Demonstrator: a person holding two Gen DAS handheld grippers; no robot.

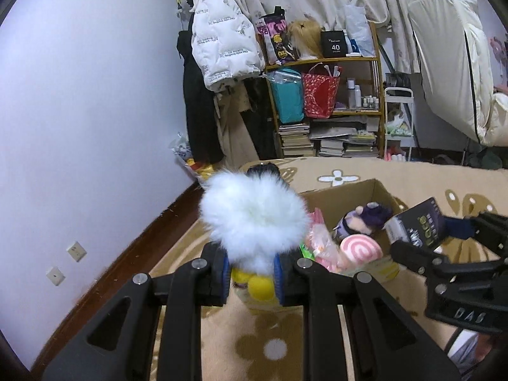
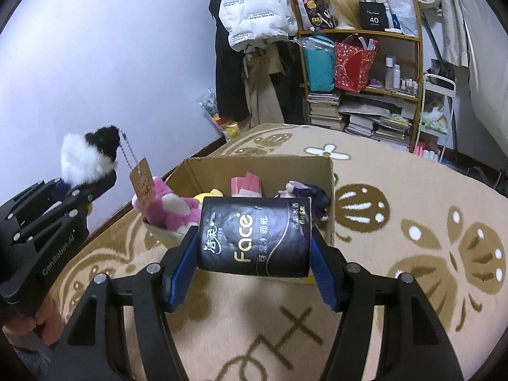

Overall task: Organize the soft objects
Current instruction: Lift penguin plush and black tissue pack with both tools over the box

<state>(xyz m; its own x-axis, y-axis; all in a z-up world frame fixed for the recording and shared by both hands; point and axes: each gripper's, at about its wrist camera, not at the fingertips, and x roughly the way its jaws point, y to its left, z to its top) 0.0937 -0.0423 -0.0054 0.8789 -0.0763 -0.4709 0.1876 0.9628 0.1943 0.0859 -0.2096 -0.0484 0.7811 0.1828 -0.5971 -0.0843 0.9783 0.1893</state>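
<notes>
While both hands are up: each claw is carrying one soft thing above the rug.
Left claw: pressed tight on the fluffy toy, a white and black puff with a chain and a tag.
Right claw: pinching the tissue pack by its two short ends, so the pack lies sideways across the claw.
Box: open cardboard, sitting on the rug, straight ahead of the right claw and a bit below it.
Inside the box: a pink swirl toy and a purple doll, so it is partly full.
Pink plush: lying just outside the box's left wall.
Which hand is nearer: the right one, I think; the pack hangs over the near edge of the box.
Fluffy toy's way: the box lies to its right.
</notes>
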